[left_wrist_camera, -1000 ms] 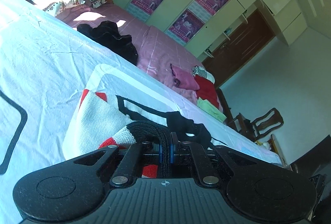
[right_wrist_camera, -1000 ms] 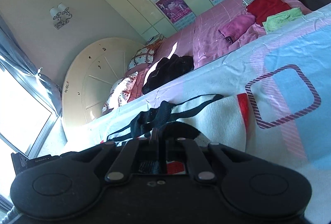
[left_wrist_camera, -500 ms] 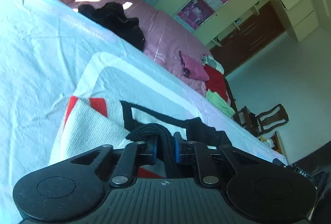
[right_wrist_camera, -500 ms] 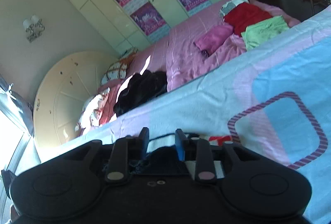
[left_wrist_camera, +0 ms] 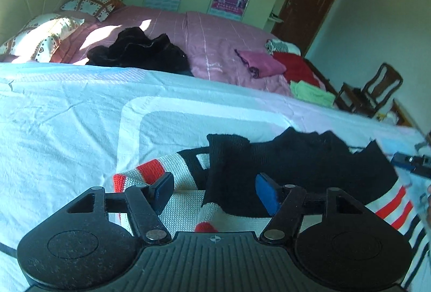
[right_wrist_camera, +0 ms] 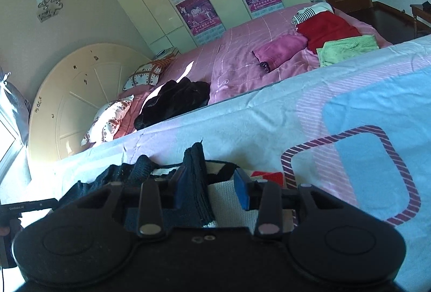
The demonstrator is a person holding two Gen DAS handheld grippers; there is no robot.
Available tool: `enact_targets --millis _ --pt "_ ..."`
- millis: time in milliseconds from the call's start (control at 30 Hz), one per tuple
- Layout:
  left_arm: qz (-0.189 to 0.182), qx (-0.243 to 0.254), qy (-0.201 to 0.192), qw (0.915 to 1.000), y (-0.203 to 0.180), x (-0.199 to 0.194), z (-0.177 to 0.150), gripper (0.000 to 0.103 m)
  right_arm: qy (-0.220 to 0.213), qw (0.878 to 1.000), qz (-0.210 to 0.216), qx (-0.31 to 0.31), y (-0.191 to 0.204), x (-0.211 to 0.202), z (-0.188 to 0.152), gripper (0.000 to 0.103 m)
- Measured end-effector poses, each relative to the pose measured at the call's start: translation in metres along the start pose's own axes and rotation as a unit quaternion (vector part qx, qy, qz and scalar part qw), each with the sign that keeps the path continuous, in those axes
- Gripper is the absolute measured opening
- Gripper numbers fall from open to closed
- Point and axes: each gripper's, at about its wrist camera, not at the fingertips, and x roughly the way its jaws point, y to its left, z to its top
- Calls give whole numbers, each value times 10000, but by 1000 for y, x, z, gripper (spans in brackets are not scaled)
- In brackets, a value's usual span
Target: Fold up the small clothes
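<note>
Both grippers, left gripper (left_wrist_camera: 214,191) and right gripper (right_wrist_camera: 211,188), stand apart, gripping nothing; your black, white and red striped knit sweater (left_wrist_camera: 296,165) lies on the pale blue bedsheet (left_wrist_camera: 67,117) at 12 o'clock, seemingly released to settle its fold.

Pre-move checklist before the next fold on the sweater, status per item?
1. Left gripper released: ok, jaws stand wide, blue pads clear of the knit.
2. Right gripper released: ok, jaws apart; a black cuff edge stands between them, leaning on the left pad.
3. Striped knit sweater lying on the blue bedsheet: ok.
4. Black sleeve folded in over the body: ok, it lies across the white knit.
5. Fold flat and even: not ok, black fabric bunches at the far edge.
6. Hem and far sleeve aligned: cannot tell, hidden by the gripper bodies.
</note>
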Motion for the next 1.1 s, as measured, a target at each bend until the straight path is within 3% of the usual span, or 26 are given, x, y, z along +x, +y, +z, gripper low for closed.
enact_targets --millis 100,133,167,200,267,367,433,500,600,633,667,733,833,933,1033,1100 --pt "222 435 132 9987 -14 7 -1 67 84 9997 75 -213 6 10 0 39" --pt "232 491 146 9984 -17 9 -2 60 105 9994 93 -322 9 13 -1 37" --pt "205 537 143 9982 -20 8 -2 49 149 9988 82 -459 12 16 -2 33" --pt "212 569 98 9981 -23 6 -2 41 223 9979 16 -616 16 20 -3 21" --pt "259 616 -33 9978 -26 0 -1 13 307 9947 -172 -968 26 23 -6 8" --pt "162 366 -305 9987 -20 -16 -2 8 3 9933 -264 -1121 37 13 -4 6" --pt "331 376 -404 9979 -16 -22 -9 5 -80 9925 -406 -1148 37 10 -4 6" --pt "457 391 -307 9977 -9 -13 -16 5 292 9899 -720 -1189 31 27 -9 6" --pt "622 408 -381 9965 -9 -12 -15 12 251 9924 -699 -980 23 30 -12 7" --pt "774 439 -430 9951 -10 -15 -15 26 160 9945 -669 -790 20 24 -12 10" --pt "1101 462 -528 9914 -11 -23 -16 52 -18 9945 -747 -740 21 11 -13 23" --pt "1522 502 -914 9828 -15 -49 -24 74 -327 9920 -781 -939 30 -19 -20 22" --pt "1329 791 -1134 9814 -39 -87 -50 73 -295 9917 -438 -1171 50 -58 -48 21" --pt "1133 1559 -1063 9755 -101 -108 -87 73 88 9867 -21 -1623 93 -67 -91 21" --pt "681 1556 -1061 9797 -150 -111 -110 73 282 9759 319 -2138 140 -63 -129 20" --pt "765 1716 -971 9774 -172 -101 -121 73 287 9706 388 -2358 159 -59 -143 19"
